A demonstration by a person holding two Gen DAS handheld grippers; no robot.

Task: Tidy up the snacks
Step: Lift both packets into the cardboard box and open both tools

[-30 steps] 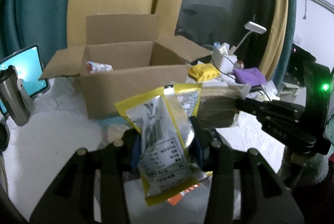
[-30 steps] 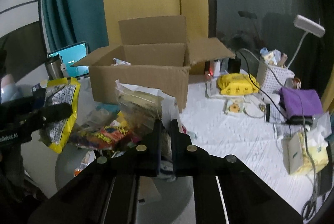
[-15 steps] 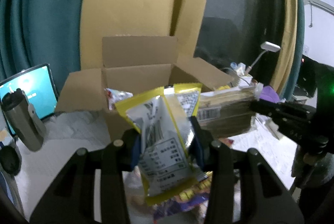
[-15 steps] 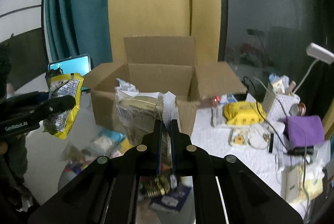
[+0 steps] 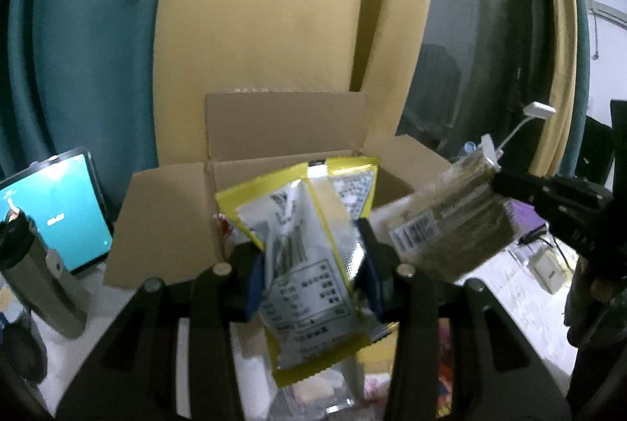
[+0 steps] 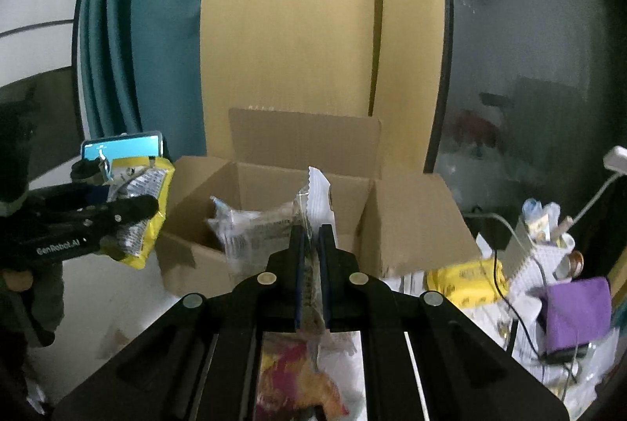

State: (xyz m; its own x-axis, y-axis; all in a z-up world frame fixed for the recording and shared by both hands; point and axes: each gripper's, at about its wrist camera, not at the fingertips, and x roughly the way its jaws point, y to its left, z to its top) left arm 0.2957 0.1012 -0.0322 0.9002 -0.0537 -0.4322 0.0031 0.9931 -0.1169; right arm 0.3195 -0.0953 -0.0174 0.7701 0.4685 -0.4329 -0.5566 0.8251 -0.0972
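Left fingers (image 5: 313, 264) clamping yellow packet (image 5: 309, 264), right fingers (image 6: 312, 264) pinching clear packet (image 6: 258, 229)

the snack packet (image 5: 313, 256) is yellow-edged with a silver back printed in black text. the clear-wrapped pack (image 5: 450, 225) shows olive-brown contents and a white barcode label. the box (image 6: 411, 225) is plain brown cardboard. the curtains (image 5: 78, 68) are teal, beside a mustard-yellow panel (image 5: 274, 29). the tablet screen (image 5: 58, 217) glows turquoise. a folded cloth (image 6: 576, 311) is purple. both grippers are black, left gripper (image 5: 313, 276), right gripper (image 6: 312, 276), with blue pads (image 5: 252, 280).
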